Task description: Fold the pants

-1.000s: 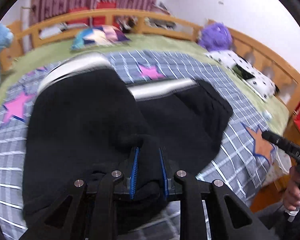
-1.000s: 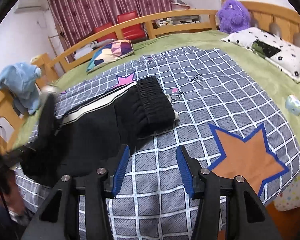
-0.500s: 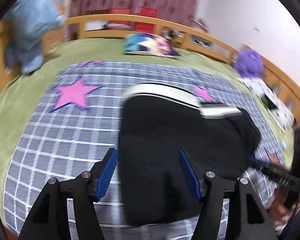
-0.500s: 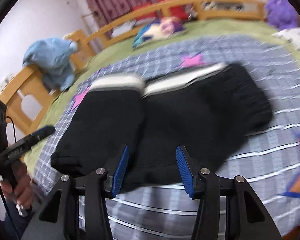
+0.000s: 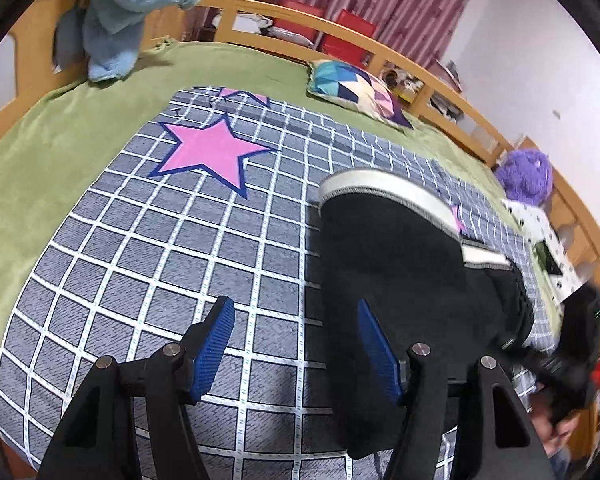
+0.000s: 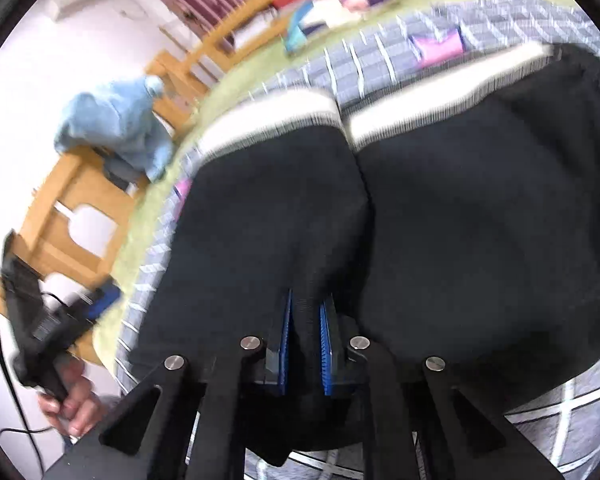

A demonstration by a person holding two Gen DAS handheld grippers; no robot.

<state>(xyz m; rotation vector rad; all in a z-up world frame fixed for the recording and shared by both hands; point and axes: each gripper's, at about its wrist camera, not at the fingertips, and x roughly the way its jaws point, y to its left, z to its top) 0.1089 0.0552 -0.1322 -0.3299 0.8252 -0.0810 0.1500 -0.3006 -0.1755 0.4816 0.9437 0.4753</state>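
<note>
In the right wrist view, the right gripper (image 6: 304, 344) is seen clamped on the black pants (image 6: 440, 216), with a pinch of dark cloth held between its two blue pads (image 6: 285, 344) near the bottom middle of the frame. The pants are spread out beyond the fingers as two dark lobes side by side, each edged along its far side by a white band (image 6: 284, 116). This view is smeared by motion, so the exact fold lines cannot be made out; the cloth appears to be doubled over. Under the pants a grey checked blanket (image 6: 572, 404) is laid, and past it a green bedspread (image 6: 236, 76), a wooden bed frame (image 6: 80, 208) and a light blue plush toy (image 6: 112, 124) are shown. At the far left, a hand (image 6: 70, 400) is seen gripping the handle of the other tool.

In the left wrist view, the left gripper (image 5: 296, 344) is held with its blue pads (image 5: 214, 344) well apart and nothing between them, above the grey checked blanket (image 5: 140, 264). The black pants (image 5: 396, 280) are seen lying on the blanket to the right, with the right-hand pad in front of their near edge. A pink star (image 5: 210, 152) is printed on the blanket further away. Beyond it are a patchwork cushion (image 5: 356, 90), a purple plush toy (image 5: 526, 176) and dark red curtains (image 5: 364, 4).
</note>
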